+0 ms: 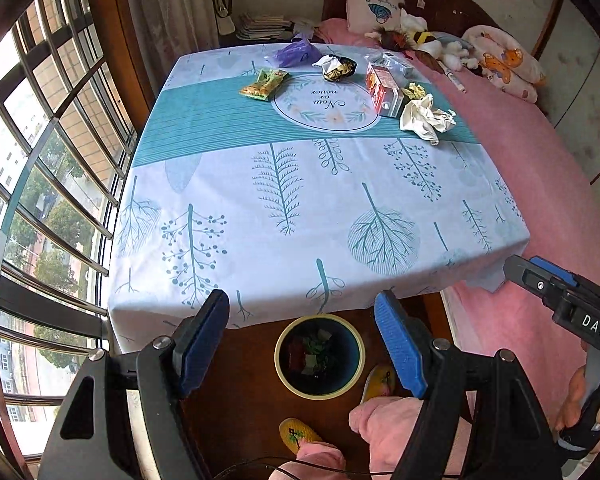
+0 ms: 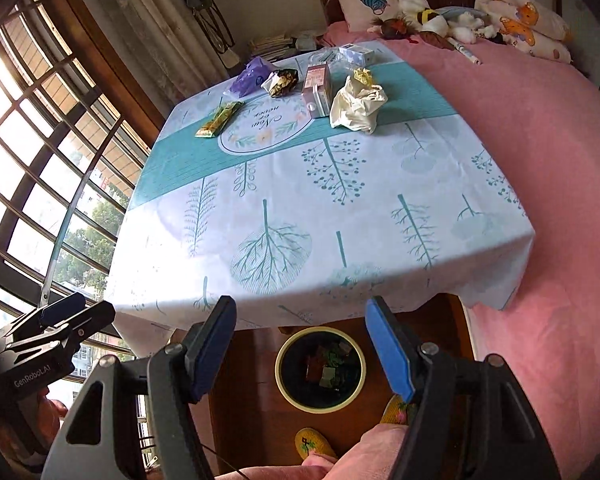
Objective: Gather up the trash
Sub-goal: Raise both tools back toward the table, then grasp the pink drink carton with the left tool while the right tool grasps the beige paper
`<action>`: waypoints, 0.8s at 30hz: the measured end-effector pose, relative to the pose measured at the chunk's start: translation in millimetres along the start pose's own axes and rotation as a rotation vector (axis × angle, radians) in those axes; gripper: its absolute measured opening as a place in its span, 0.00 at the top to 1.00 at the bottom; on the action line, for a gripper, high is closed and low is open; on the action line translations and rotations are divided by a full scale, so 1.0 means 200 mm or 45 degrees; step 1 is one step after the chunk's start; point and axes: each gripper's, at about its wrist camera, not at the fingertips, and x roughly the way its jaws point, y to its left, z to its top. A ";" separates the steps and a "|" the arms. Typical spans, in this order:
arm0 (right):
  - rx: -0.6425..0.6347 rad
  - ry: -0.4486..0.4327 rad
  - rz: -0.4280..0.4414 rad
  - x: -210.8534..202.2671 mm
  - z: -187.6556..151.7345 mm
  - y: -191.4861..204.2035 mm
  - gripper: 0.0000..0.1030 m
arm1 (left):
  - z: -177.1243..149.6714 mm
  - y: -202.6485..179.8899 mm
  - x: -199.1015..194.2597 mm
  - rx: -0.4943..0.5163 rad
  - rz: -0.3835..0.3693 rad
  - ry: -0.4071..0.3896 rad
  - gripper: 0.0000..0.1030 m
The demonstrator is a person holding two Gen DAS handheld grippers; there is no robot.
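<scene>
1. Both grippers stand open with nothing between the blue pads — the left gripper (image 1: 302, 340) and the right gripper (image 2: 300, 344) hang over the near table edge, pointing steeply down toward the waste bin (image 1: 320, 356) on the floor.
2. The bin sits just beyond the tablecloth's (image 1: 300, 208) near hem, beside the person's slippered feet; it already holds some scraps.
3. The trash is well apart from both grippers, along the far teal band: a green snack packet (image 1: 264, 85), a purple plastic bag (image 1: 296, 53), a foil-lined wrapper (image 1: 337, 67), a red carton (image 1: 382, 86) and crumpled white paper (image 1: 424, 118).
4. Risks, as I judge them: the crumpled paper touches the carton, so a grab there may drag or tip the carton; the flat snack packet may slide under the pads, which could pinch the cloth instead and pull the rest along.
5. Carrying pieces back across the table, a light wrapper could slip out early — landing beside the bin, near the slippers.
</scene>
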 end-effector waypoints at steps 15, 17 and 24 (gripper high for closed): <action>-0.103 0.014 0.061 0.48 0.85 -0.34 0.34 | 0.67 -0.30 0.40 -0.058 0.123 0.055 0.28; -0.106 0.027 0.095 0.54 0.96 -0.40 0.34 | 0.76 -0.36 0.46 -0.062 0.135 0.059 0.28; -0.125 0.126 0.187 0.79 1.22 -0.54 0.34 | 1.02 -0.55 0.65 -0.107 0.133 0.111 0.28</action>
